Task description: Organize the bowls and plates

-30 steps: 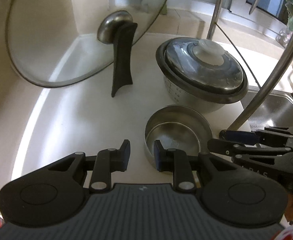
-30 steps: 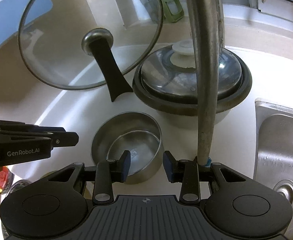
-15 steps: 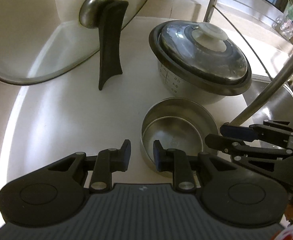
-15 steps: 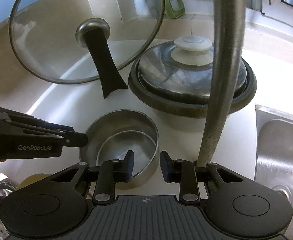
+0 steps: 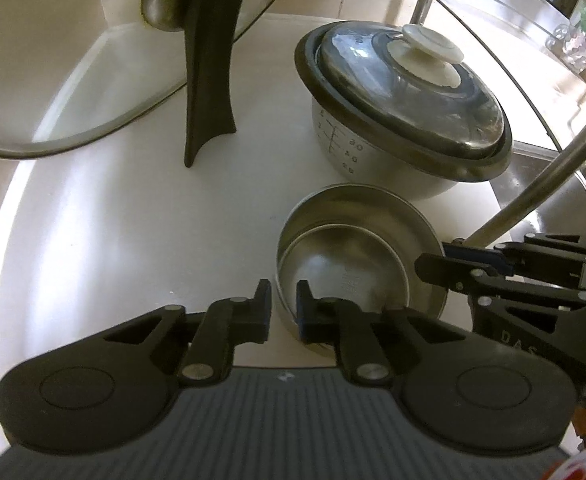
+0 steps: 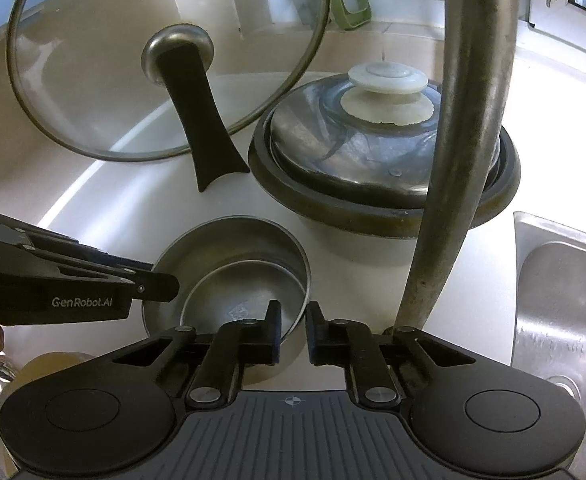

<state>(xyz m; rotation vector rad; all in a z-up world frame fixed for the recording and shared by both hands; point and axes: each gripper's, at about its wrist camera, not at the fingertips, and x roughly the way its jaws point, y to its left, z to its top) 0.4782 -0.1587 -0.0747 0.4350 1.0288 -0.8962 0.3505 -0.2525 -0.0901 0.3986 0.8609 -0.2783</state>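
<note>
Two nested steel bowls are sitting on the white counter (image 5: 125, 240), the smaller inner bowl (image 5: 345, 268) lying inside the larger outer bowl (image 5: 373, 204). They are resting near the counter's right edge, just beside the sink (image 6: 565, 300), and close in front of a lidded metal pot (image 5: 405, 108).

The left gripper (image 5: 284, 312) is reaching forward and low over the counter, its fingers straddling the near-left rim of the stacked bowls: the left finger is sitting outside the wall, the right finger inside. A narrow gap is showing between the pads, and whether they are pressing the rim cannot be told.

The right gripper (image 6: 294, 334) is coming in from the opposite side, also low and level, with its left finger inside the bowls and its right finger outside the right rim. Its fingers are likewise standing slightly apart around the wall, contact unclear. In the left wrist view its fingertips are lying at the bowls' right rim.

A glass lid (image 6: 165, 60) with a black handle (image 6: 201, 128) is leaning against the back wall at the counter's far-left corner. A curved faucet pipe (image 6: 453, 160) is rising at the sink edge, beside the right gripper.
</note>
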